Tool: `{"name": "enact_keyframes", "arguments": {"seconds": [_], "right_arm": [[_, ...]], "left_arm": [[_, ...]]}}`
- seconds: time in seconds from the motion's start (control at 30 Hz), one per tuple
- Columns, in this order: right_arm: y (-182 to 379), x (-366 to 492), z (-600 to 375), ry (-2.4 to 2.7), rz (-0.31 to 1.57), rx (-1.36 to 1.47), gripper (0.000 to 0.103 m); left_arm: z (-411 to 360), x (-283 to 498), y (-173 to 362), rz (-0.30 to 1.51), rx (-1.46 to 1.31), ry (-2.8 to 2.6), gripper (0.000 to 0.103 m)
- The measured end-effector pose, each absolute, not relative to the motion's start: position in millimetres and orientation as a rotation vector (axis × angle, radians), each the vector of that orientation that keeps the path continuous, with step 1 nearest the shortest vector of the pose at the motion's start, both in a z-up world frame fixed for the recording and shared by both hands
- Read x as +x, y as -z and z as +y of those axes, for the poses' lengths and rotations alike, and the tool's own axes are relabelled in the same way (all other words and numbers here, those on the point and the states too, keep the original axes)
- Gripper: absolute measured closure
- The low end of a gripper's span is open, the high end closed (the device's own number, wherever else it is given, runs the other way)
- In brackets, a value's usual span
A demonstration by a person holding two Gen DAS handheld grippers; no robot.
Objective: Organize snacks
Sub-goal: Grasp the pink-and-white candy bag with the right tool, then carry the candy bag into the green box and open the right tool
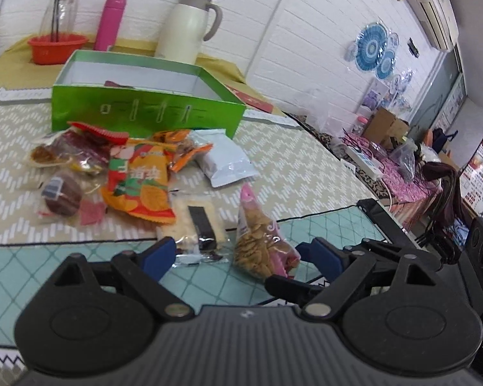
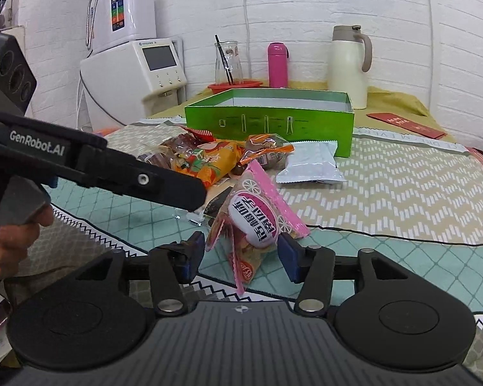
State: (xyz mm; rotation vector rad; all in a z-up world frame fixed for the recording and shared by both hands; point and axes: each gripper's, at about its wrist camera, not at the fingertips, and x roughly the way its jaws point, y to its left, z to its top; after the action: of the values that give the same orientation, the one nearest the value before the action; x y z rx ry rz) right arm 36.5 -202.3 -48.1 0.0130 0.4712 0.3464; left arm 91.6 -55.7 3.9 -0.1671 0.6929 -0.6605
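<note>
Right tool [image 2: 241, 254] spread wide around a pink snack bag [image 2: 257, 222], pads just short of its sides, left tool [image 1: 238, 254] open and empty, snack pile [image 1: 135, 173] ahead of it, green box [image 1: 145, 96] beyond on the desk [image 1: 289, 167].

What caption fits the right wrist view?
Right gripper open around a pink snack bag, green box behind.
</note>
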Motion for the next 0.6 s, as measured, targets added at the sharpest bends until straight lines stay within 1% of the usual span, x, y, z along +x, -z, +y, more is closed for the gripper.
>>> {"name": "enact_keyframes", "arguments": {"seconds": [0.07,0.1,0.13,0.3,0.37,0.43,0.47,0.5,0.53,0.57,0.6], "right_arm": [[49.5,36.9,-205.6,-0.344,0.482,0.043,0.008],[50.5,36.7,-207.0,-0.346,0.482,0.059,0.005],[51.3,36.8,-208.1,-0.348,0.484,0.071,0.004],[56.1,40.6,-207.3,-0.349,0.499,0.093,0.004],[56.8,42.4,-210.6,-0.358,0.500,0.126,0.004],[57.5,45.2,-212.1,-0.369,0.506,0.150,0.004],[58.6,46.9,-211.9,-0.369,0.510,0.156,0.004],[60.2,48.9,-211.5,-0.366,0.517,0.159,0.014],[61.9,50.7,-211.7,-0.373,0.522,0.164,0.020],[62.3,50.8,-212.1,-0.369,0.517,0.163,0.031],[62.4,50.4,-211.8,-0.368,0.516,0.156,0.040]], "left_arm": [[-66.5,97.3,-2.4,0.708,-0.132,0.676,0.020],[-71.0,98.4,-1.6,0.715,-0.118,0.694,0.033],[-75.8,99.9,-1.1,0.727,-0.104,0.722,0.051],[-86.2,108.1,1.7,0.744,-0.076,0.723,0.049],[-85.2,112.1,2.4,0.758,-0.090,0.732,0.051],[-85.2,113.8,3.3,0.762,-0.090,0.754,0.056],[-86.1,114.0,3.3,0.760,-0.087,0.759,0.057],[-86.0,114.0,3.5,0.756,-0.084,0.763,0.058],[-85.3,113.5,3.5,0.753,-0.087,0.764,0.061],[-85.3,112.3,3.1,0.747,-0.086,0.762,0.062],[-85.2,111.4,2.8,0.743,-0.084,0.762,0.063]]}}
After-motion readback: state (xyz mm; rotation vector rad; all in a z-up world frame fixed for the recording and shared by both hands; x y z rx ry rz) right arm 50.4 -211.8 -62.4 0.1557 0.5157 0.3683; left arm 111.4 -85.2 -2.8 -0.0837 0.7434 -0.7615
